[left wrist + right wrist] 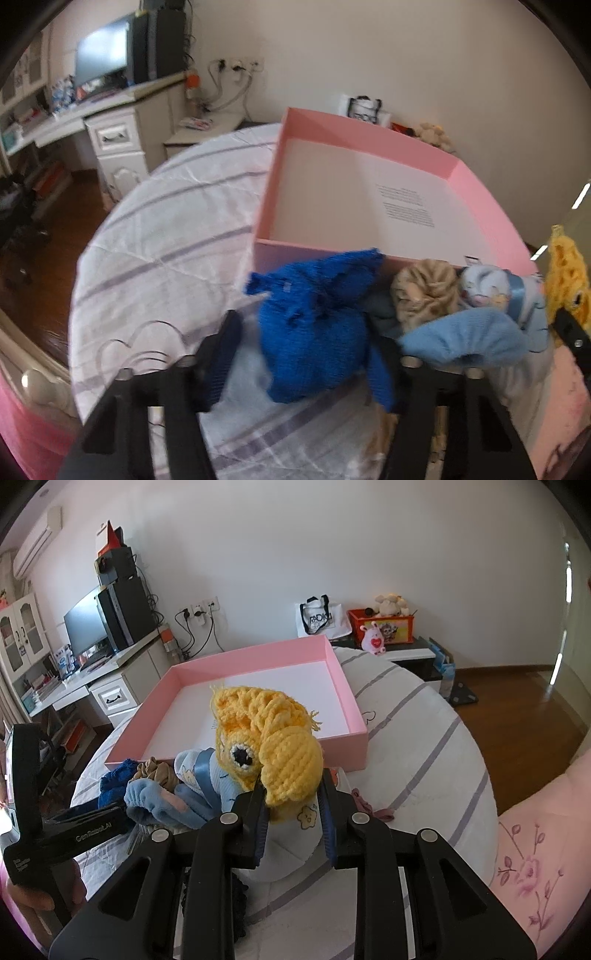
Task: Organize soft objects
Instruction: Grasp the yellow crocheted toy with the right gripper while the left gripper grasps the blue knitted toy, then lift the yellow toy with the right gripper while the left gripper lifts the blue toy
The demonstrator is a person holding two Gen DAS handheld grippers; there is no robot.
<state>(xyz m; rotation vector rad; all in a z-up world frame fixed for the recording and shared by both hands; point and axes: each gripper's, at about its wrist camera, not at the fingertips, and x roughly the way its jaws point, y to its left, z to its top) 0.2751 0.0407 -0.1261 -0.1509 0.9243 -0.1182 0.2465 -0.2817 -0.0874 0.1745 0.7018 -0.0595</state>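
A pink box (369,129) (240,657) with a white bottom lies open on the bed. In front of its near wall sits a heap of soft things: a dark blue knit piece (314,325) (114,775), a tan cloth (428,291) (151,771), a light blue cloth (465,339) (159,801) and a pale blue plush with a ribbon (491,288) (199,771). My left gripper (306,332) straddles the dark blue knit piece; a gap shows at its left pad, so it is open. My right gripper (291,790) is shut on a yellow crochet toy (273,746) (565,273), held above the heap.
The bed's striped white quilt (166,236) (417,760) falls away to wooden floor (524,716) on both sides. A desk with a monitor (85,627) stands to the left. An orange bin with plush toys (384,624) and a bag (317,620) stand by the far wall. Pink floral fabric (535,867) lies right.
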